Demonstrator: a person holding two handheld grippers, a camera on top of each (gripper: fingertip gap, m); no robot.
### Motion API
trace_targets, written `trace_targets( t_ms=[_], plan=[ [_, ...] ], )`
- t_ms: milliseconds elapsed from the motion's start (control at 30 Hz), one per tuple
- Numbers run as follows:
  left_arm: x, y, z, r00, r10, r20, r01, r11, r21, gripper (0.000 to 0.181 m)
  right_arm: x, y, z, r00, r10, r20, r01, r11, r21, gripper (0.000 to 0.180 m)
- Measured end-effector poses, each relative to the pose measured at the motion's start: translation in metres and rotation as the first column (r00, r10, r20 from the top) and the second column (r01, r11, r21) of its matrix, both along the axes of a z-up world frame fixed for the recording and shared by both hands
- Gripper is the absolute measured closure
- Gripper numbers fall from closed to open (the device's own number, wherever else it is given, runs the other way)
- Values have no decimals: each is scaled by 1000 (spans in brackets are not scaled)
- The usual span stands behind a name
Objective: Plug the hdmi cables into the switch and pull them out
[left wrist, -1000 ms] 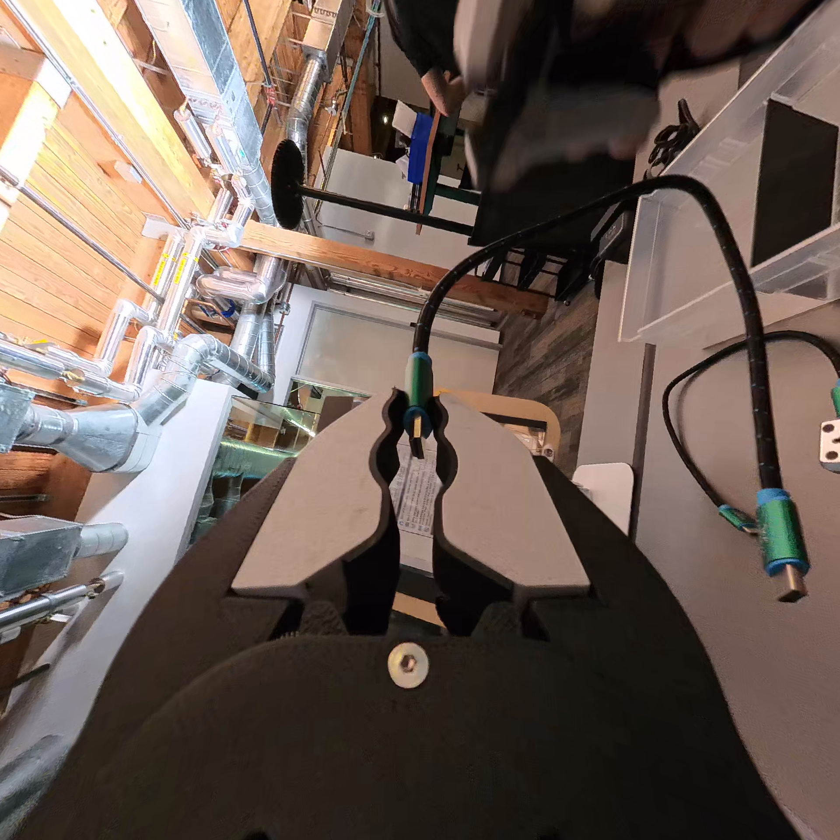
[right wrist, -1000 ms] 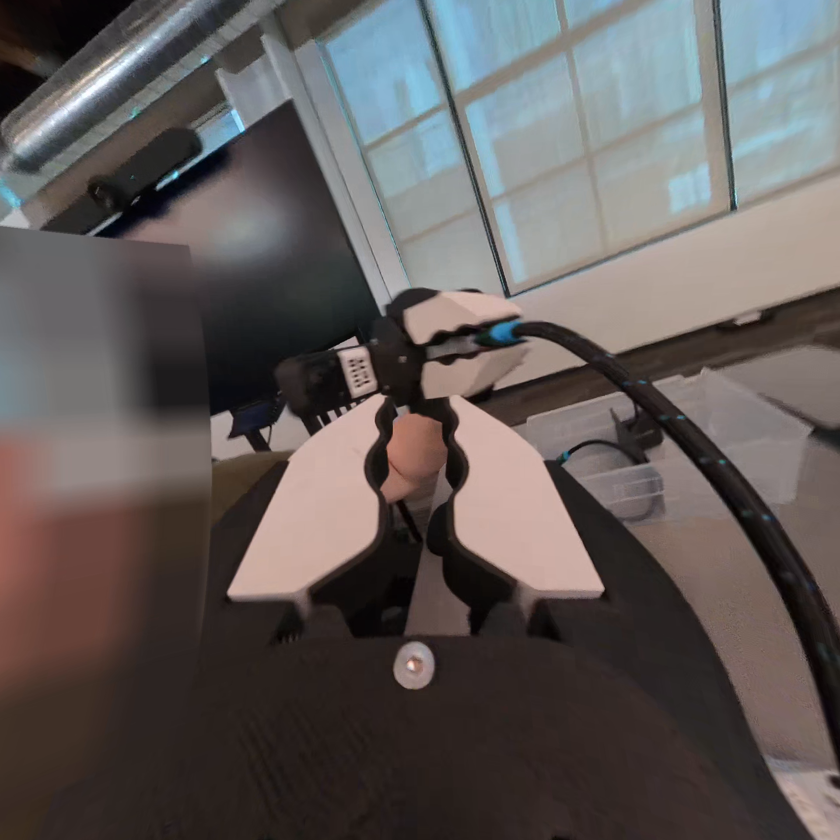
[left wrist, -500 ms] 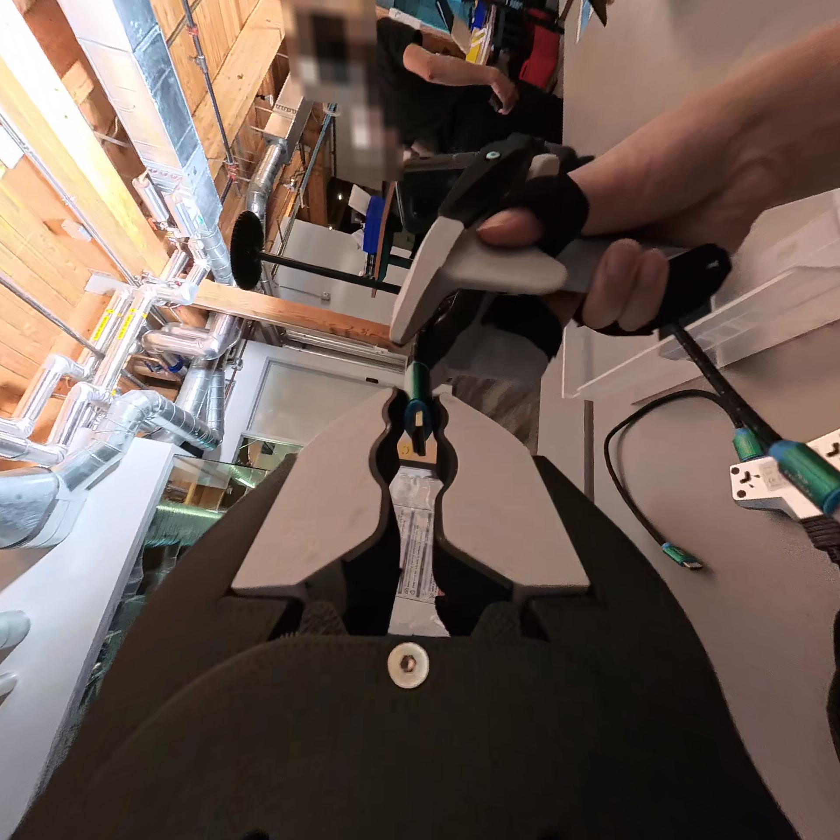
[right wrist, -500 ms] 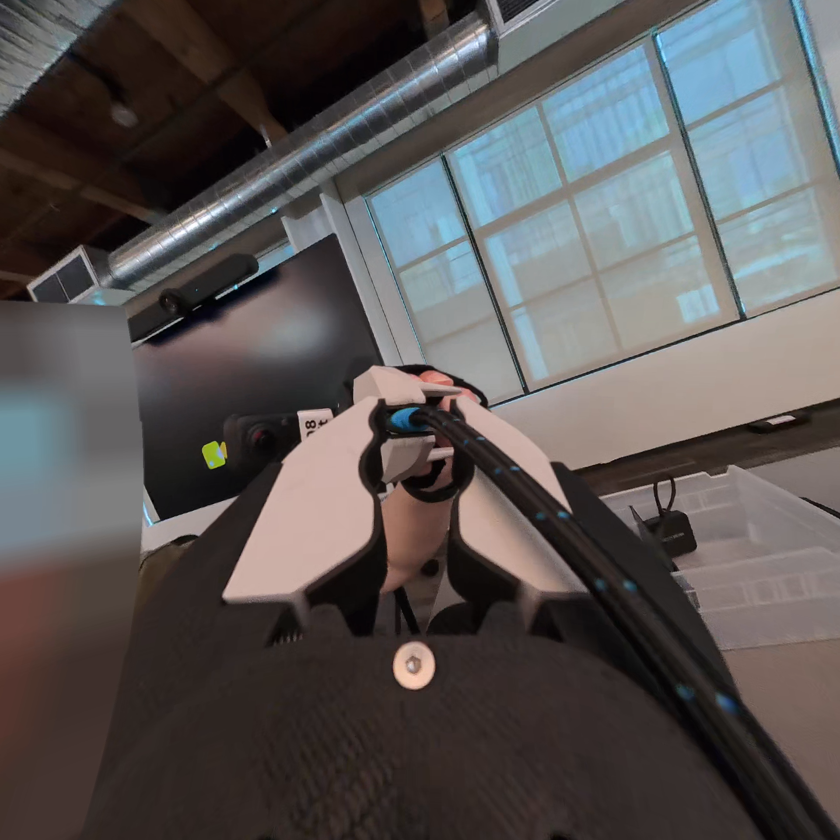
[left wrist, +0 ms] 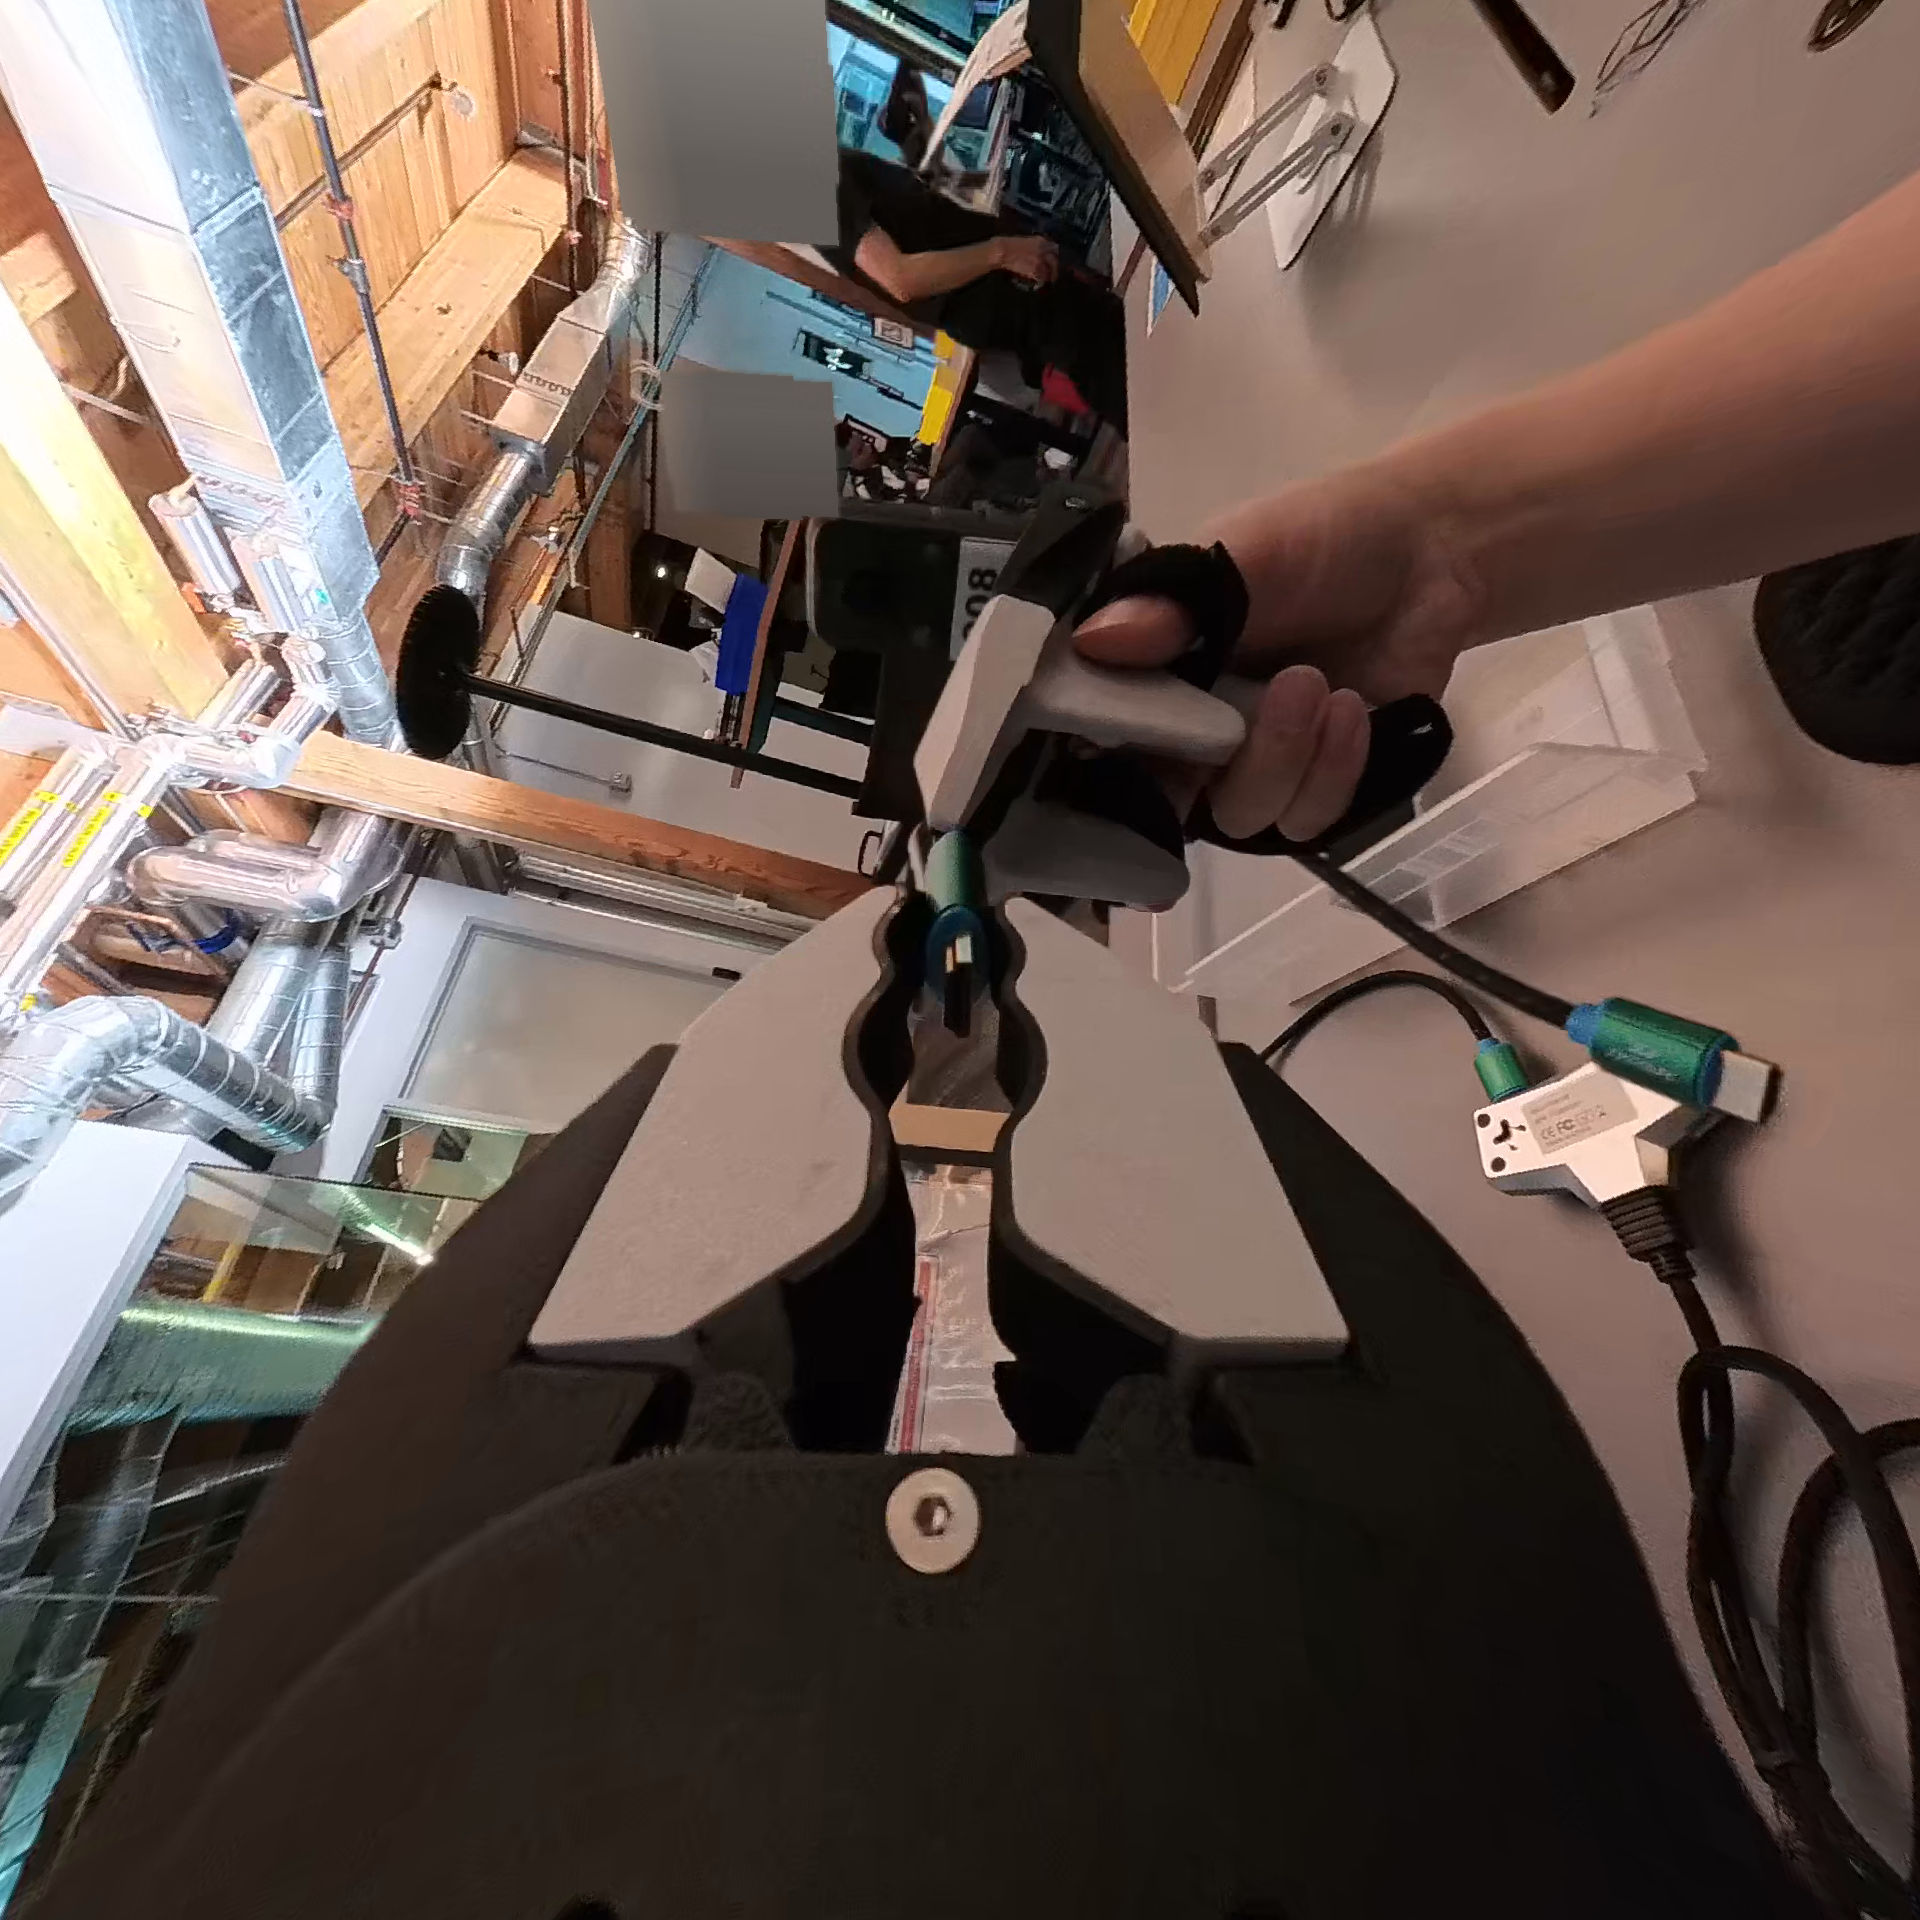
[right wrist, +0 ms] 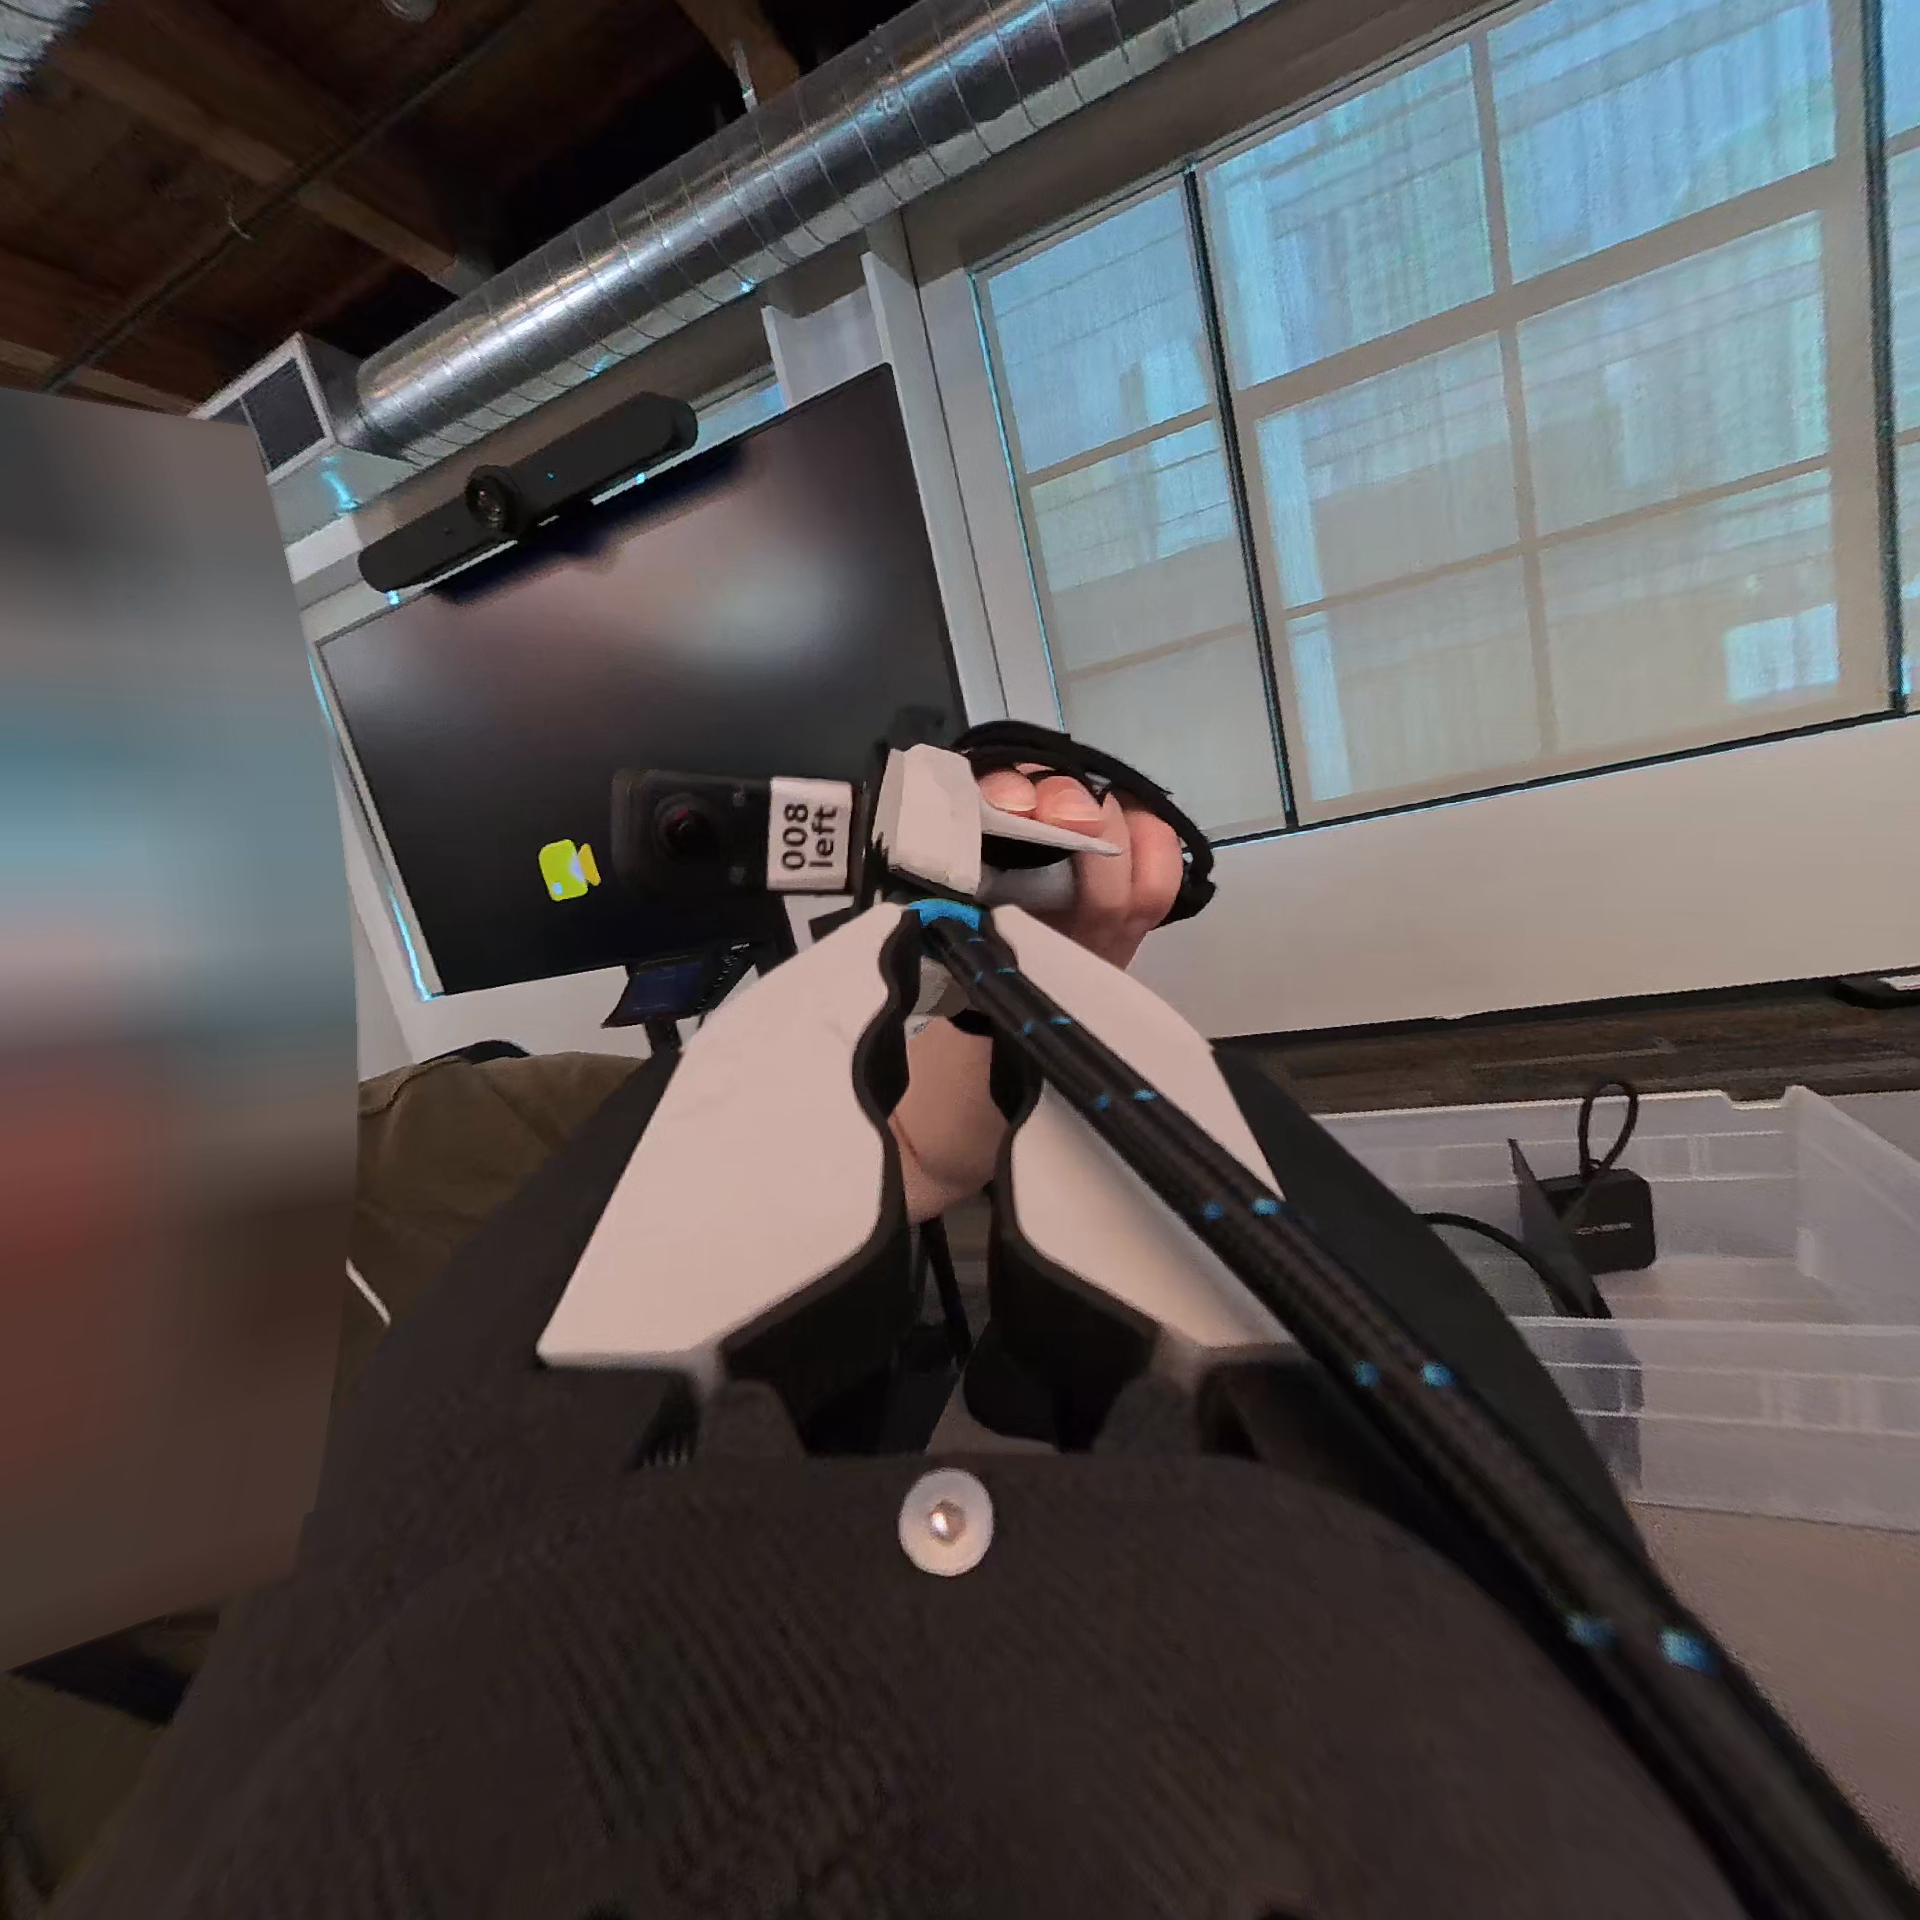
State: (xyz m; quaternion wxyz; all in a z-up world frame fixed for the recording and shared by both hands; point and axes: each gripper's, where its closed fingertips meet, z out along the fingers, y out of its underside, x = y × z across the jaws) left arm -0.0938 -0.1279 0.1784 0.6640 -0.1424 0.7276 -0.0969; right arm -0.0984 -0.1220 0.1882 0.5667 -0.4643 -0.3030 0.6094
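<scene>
- The left gripper (left wrist: 948,925) has its fingers clenched on an HDMI plug (left wrist: 956,961), whose bare metal tip points back toward the camera (the plug sits in the notch at the very tips).
- The right gripper (right wrist: 940,935) meets it head-on. In the left wrist view its grey fingers (left wrist: 1081,868) lie on either side of the same plug's green body; I cannot tell whether they press on it.
- From the plug's blue collar (right wrist: 940,914) a black braided cable (right wrist: 1226,1184) runs down across the right gripper's body.
- A bare hand (left wrist: 1299,675) holds the right gripper; another hand (right wrist: 1112,873) holds the left one.
- The switch (left wrist: 1569,1132) lies on the grey table (left wrist: 1818,1195), well apart from both grippers, with a small green plug (left wrist: 1501,1070) seated in one port.
- A larger green plug (left wrist: 1652,1049) rests across the switch, its metal end bare.
- A clear plastic bin (right wrist: 1714,1351) stands on the table beyond, with a black adapter (right wrist: 1600,1216) inside.
</scene>
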Motion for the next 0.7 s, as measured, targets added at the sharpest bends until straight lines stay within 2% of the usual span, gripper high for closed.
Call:
trace_targets(
  t_ms=[333, 600, 700],
  plan=[
    [-4, -14, 0, 996, -70, -57, 69, 998, -15, 170, -4, -15, 0, 998, 67, 19, -68, 997, 45, 172],
    [-2, -4, 2, 1000, -17, 17, 17, 999, 27, 169, -2, -8, 3, 1000, -19, 7, 19, 998, 66, 173],
    [2, 1, -2, 1000, 9, -7, -9, 999, 45, 169, 3, -3, 0, 998, -53, 24, 51, 996, 70, 173]
  ],
)
